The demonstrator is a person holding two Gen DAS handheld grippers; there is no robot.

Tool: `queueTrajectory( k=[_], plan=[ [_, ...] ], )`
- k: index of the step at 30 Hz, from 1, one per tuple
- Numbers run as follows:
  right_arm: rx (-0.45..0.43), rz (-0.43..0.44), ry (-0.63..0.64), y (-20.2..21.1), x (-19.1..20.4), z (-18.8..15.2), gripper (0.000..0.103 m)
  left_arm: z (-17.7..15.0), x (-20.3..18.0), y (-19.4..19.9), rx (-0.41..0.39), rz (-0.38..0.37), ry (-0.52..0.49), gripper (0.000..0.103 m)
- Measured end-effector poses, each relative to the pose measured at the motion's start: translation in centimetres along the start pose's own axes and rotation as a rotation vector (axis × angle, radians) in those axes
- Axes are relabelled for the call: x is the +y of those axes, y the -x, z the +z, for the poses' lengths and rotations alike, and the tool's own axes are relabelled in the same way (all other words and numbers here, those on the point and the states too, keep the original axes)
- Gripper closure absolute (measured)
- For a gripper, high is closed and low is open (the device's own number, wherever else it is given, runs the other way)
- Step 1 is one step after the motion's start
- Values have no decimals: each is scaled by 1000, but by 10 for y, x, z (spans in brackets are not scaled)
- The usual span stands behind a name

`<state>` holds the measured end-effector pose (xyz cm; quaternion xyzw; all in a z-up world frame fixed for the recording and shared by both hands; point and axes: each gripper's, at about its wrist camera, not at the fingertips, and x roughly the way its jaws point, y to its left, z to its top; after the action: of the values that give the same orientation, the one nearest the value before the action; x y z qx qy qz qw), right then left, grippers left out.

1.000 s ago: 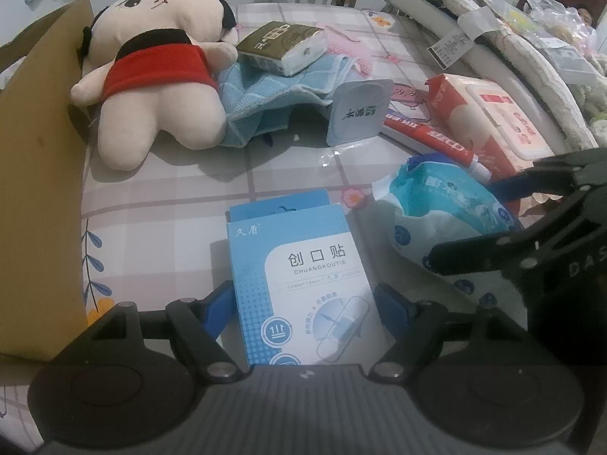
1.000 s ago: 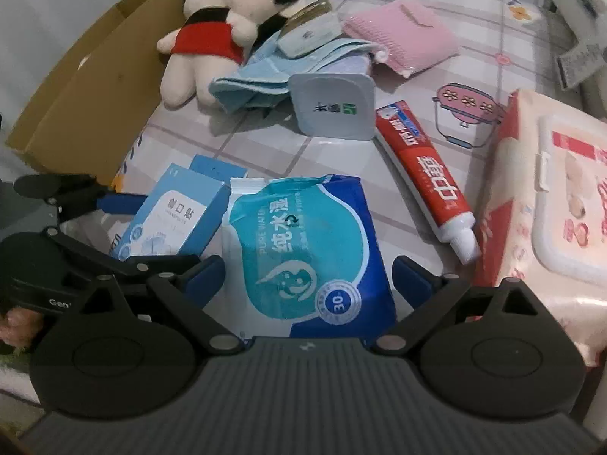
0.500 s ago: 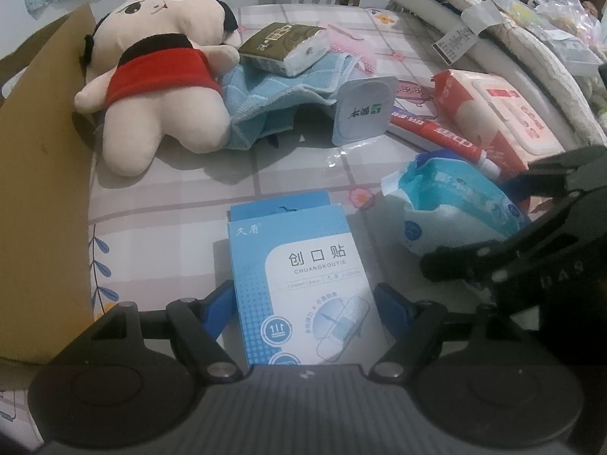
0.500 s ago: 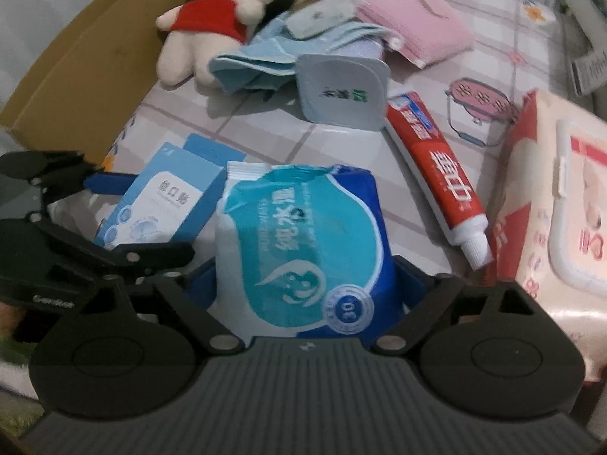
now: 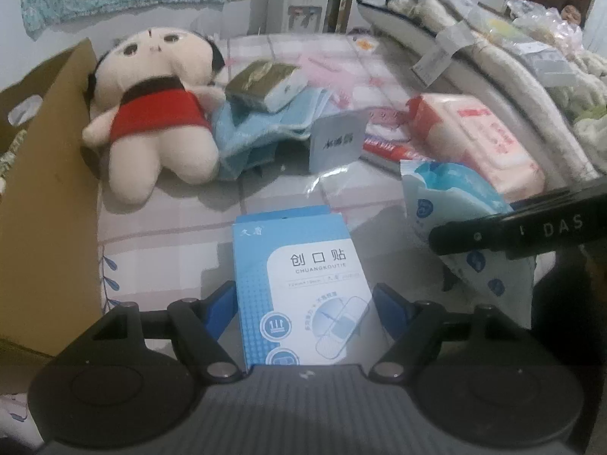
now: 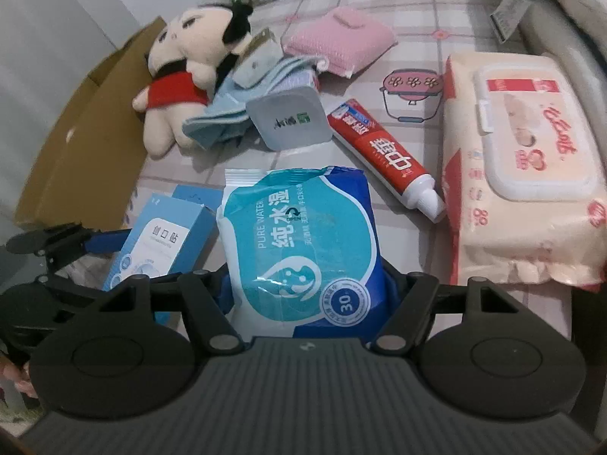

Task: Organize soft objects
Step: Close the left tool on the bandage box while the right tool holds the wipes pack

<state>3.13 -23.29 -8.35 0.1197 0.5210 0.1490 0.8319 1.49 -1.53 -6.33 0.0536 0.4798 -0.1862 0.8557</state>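
My left gripper (image 5: 305,299) is shut on a light blue plaster box (image 5: 299,273), its blue pads against both long sides. The box (image 6: 163,242) is tilted up off the checked bed cover. My right gripper (image 6: 307,288) is closing its jaws on a blue wet-wipes pack (image 6: 299,227). Both pads press into its sides, and the soft pack (image 5: 447,193) bulges between them. A plush doll (image 5: 155,113) in a red top lies at the back left, beside a blue towel (image 5: 265,125) and a pink folded cloth (image 6: 341,41).
An open cardboard box (image 5: 45,189) stands along the left edge. A red toothpaste tube (image 6: 383,155), a large pink wipes pack (image 6: 519,167), a grey-lidded tub (image 6: 288,121) and a small tissue pack (image 5: 265,83) lie on the bed. Rolled bedding is piled at the right.
The right jaws have closed in on the wipes pack, which now bulges and stands higher. The left gripper has risen slightly with the plaster box.
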Motion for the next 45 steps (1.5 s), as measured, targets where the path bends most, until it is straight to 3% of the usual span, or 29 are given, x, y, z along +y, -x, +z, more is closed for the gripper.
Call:
queueTrajectory(
  k=[14,25,32,33,34,35,38,41,45],
  plan=[
    [-167,-93,54,70,45,2,35,14,0,84,-193,20,22,25],
    [-273,7,137,108,93,31,35,31,29,140,-309,125,74,25],
    [-276,106,209,101,141,68,35,39,67,157,-343,204,142,26],
    [-272,117,220,98,148,74,35,39,72,158,-345,213,151,30],
    [-268,128,230,95,155,80,35,40,79,159,-343,223,160,64],
    [-263,138,239,91,162,86,35,42,85,158,-324,224,170,76],
    [-246,165,259,80,183,102,35,45,110,150,-286,178,243,78],
    [-228,175,277,66,200,116,35,38,130,132,-261,213,251,77],
    [-193,162,252,40,207,129,35,28,156,113,-214,188,308,71]
  ],
)
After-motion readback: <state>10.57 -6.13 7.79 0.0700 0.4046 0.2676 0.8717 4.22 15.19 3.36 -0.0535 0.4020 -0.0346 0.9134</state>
